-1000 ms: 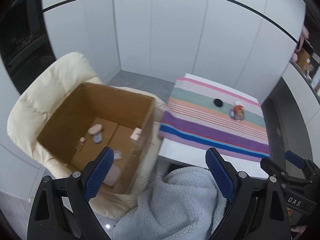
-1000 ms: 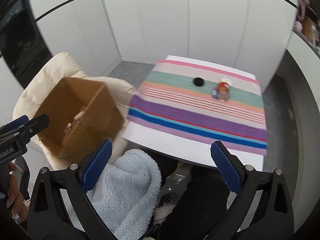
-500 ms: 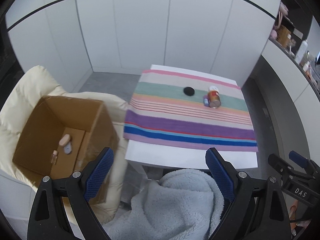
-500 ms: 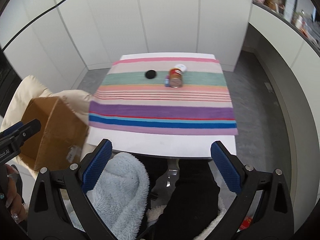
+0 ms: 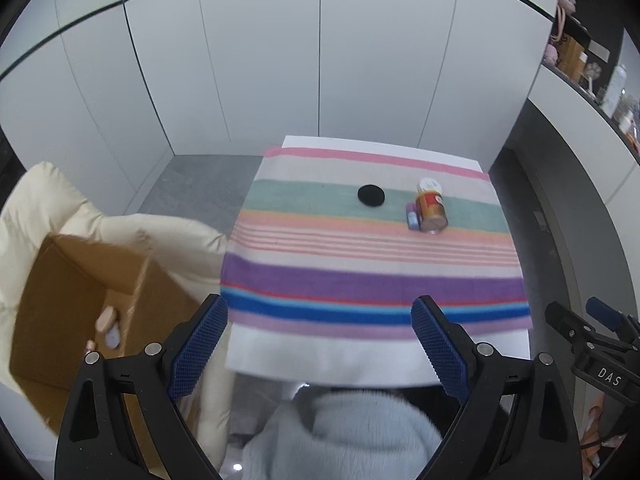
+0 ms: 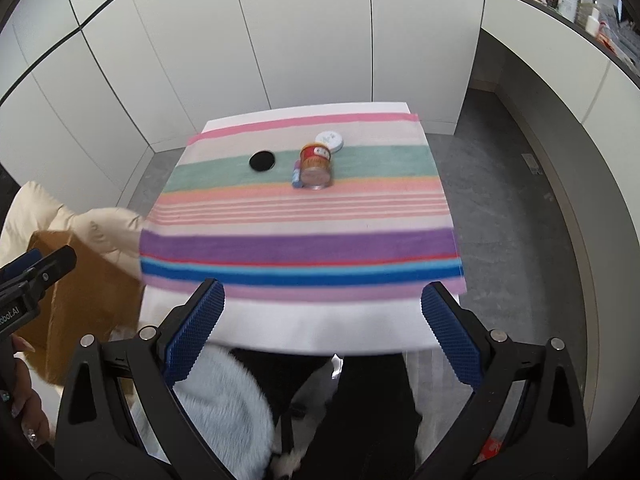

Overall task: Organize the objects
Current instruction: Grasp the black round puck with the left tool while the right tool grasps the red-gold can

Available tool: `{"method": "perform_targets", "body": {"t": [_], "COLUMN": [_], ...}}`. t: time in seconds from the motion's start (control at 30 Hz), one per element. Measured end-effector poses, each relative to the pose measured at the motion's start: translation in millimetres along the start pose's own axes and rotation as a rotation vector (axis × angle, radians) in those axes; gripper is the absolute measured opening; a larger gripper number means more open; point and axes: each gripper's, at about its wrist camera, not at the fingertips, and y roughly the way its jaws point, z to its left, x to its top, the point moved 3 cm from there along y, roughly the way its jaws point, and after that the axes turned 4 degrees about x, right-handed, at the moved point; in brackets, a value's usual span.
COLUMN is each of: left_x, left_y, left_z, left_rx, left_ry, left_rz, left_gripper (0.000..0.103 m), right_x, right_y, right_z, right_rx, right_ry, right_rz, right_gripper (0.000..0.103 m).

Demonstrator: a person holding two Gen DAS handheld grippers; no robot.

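1. White cabinet walls enclose a white table (image 5: 320, 364) under a striped cloth (image 6: 304, 216).
2. Both views have swung from the cardboard box (image 5: 76, 304) to the table; the next pick-up looks imminent.
3. Left gripper (image 5: 320, 350) and right gripper (image 6: 322, 332) both gape wide, empty.
4. Near the cloth's far edge: black disc (image 5: 371, 195), tipped jar (image 6: 316, 164), small purple tube (image 5: 412, 217), white lid (image 6: 329, 141).
5. Nothing blocks the reach; the box sits left on a cream chair (image 5: 168, 236).

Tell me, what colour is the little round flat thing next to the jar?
Black. The round disc shows best in the right wrist view.
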Motion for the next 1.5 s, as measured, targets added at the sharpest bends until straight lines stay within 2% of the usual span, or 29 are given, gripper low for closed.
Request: {"method": "perform_targets", "body": {"t": [0.23, 0.47, 0.53, 0.63, 0.73, 0.83, 0.93, 1.0, 1.03, 1.1, 1.13, 1.17, 1.3, 1.4, 1.5], "left_x": [34.7, 68.8, 77.9, 90.3, 101.2, 110.6, 120.6, 126.0, 128.0, 127.6, 126.4, 127.8, 126.3, 126.9, 128.7], "left_y": [90.3, 198.0, 232.2, 269.5, 296.9, 321.7, 336.4, 343.7, 348.8, 361.3, 366.1, 363.4, 360.9, 358.3, 346.6], "left_z": [-9.9, -29.7, -40.1, -57.4, -76.7, -97.0, -110.9, -117.7, -121.7, -129.3, -131.5, -131.3, -132.1, -127.1, -124.7], "left_rx": [-0.034, -0.049, -0.062, -0.040, -0.050, -0.070, -0.072, -0.077, -0.083, -0.079, -0.085, -0.098, -0.102, -0.117, -0.120], "left_ry": [-0.038, -0.013, 0.007, 0.054, 0.103, 0.150, 0.184, 0.201, 0.210, 0.231, 0.232, 0.218, 0.236, 0.214, 0.200], "left_rz": [0.072, 0.119, 0.141, 0.139, 0.137, 0.146, 0.140, 0.124, 0.117, 0.142, 0.162, 0.141, 0.141, 0.141, 0.129], "left_gripper": [0.094, 0.094, 0.094, 0.094, 0.094, 0.094, 0.093, 0.091, 0.087, 0.057, 0.056, 0.053, 0.046, 0.039, 0.036], "right_x": [51.7, 98.9, 106.2, 116.5, 119.8, 119.7, 115.2, 113.1, 113.9, 114.1, 114.0, 113.9, 112.2, 112.9, 120.6], "right_y": [87.0, 212.3, 239.1, 279.1, 302.1, 317.5, 330.9, 333.3, 334.1, 337.6, 338.5, 339.0, 339.7, 333.6, 318.2], "right_z": [0.1, -5.8, -6.9, -10.8, -16.9, -23.1, -29.8, -32.7, -33.1, -32.3, -32.5, -33.2, -36.6, -33.4, -36.7], "right_rx": [0.023, 0.001, -0.011, -0.015, -0.026, -0.010, -0.030, -0.036, -0.042, -0.057, -0.070, -0.076, -0.070, -0.072, -0.073], "right_ry": [-0.003, 0.018, 0.019, 0.044, 0.060, 0.073, 0.072, 0.064, 0.053, 0.024, 0.014, 0.013, 0.030, 0.024, 0.022], "right_rz": [-0.013, 0.033, 0.045, 0.070, 0.085, 0.096, 0.123, 0.113, 0.116, 0.107, 0.100, 0.098, 0.104, 0.094, 0.079], "right_gripper": [0.101, 0.100, 0.096, 0.090, 0.079, 0.073, 0.059, 0.056, 0.056, 0.056, 0.056, 0.056, 0.056, 0.056, 0.056]}}
